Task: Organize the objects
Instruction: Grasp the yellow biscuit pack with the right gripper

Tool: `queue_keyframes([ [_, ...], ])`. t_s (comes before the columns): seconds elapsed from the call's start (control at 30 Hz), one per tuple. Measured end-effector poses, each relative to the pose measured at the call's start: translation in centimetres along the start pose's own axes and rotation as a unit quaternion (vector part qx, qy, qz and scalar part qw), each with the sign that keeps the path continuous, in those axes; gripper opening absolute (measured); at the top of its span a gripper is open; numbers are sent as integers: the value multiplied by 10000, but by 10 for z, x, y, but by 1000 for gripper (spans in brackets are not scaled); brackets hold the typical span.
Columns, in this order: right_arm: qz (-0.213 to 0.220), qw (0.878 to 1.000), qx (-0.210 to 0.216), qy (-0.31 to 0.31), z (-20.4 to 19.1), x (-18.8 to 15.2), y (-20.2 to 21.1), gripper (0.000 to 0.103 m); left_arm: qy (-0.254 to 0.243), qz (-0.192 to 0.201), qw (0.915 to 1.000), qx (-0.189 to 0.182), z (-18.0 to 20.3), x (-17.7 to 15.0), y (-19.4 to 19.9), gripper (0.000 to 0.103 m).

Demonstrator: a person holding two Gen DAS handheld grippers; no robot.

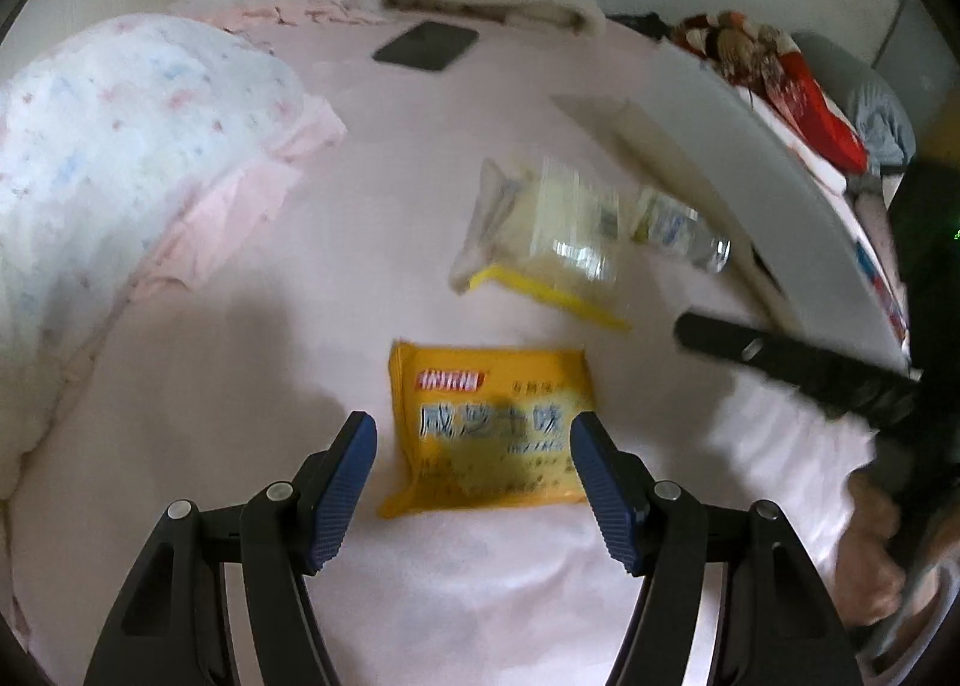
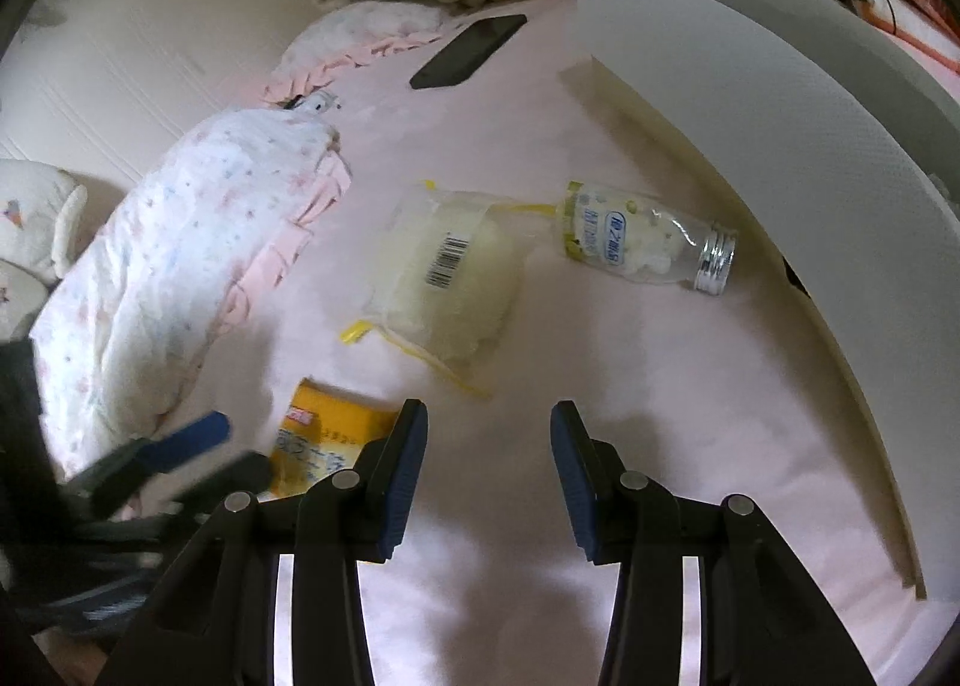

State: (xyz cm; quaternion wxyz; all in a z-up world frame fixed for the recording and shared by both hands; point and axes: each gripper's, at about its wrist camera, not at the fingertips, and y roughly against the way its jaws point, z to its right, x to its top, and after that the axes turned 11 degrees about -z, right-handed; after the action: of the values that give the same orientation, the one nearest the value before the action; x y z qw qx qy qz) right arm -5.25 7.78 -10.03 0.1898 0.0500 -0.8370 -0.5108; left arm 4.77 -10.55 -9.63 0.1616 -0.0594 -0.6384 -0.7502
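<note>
My left gripper straddles the yellow packet — jaws apart, unclamped, ready to pinch — right gripper beside it, apart, empty.

Yellow packet Chinese txt blurred, pouch barcode

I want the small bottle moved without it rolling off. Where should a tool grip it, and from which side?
Grip the bottle across its clear body, just behind the silver cap, coming from above. It lies on its side on the pink sheet, so the round body probably offers the two opposite faces; the cap end looks narrower and slicker. The white box wall crowds its far side.
</note>
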Motion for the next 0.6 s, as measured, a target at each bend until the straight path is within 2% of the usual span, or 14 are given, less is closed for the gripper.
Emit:
queue_keyframes([
  [0.07,22,10000,68,40,-2,-3,6,44,24,-36,10000,51,-3,-6,-10,65],
  [0.17,122,9995,-169,220,-9,-7,15,44,224,53,9995,-220,-7,-10,-16,66],
  [0.27,78,9993,-217,279,-13,-7,14,44,147,136,9996,-209,1,-8,-19,66],
  [0.3,21,9996,-162,250,-12,-7,11,44,97,137,9996,-216,3,-8,-20,67],
  [0.37,-98,9999,-3,134,-11,-7,-1,44,47,131,9997,-212,10,-5,-25,77],
  [0.5,-533,9982,282,50,-14,-6,-39,44,-139,147,9998,17,25,-3,-34,82],
  [0.53,-567,9977,372,22,-14,-6,-45,45,-206,175,9996,22,30,-4,-36,82],
  [0.6,-354,9962,780,-165,-11,-6,-52,48,-386,177,9989,-197,43,-5,-37,82],
])
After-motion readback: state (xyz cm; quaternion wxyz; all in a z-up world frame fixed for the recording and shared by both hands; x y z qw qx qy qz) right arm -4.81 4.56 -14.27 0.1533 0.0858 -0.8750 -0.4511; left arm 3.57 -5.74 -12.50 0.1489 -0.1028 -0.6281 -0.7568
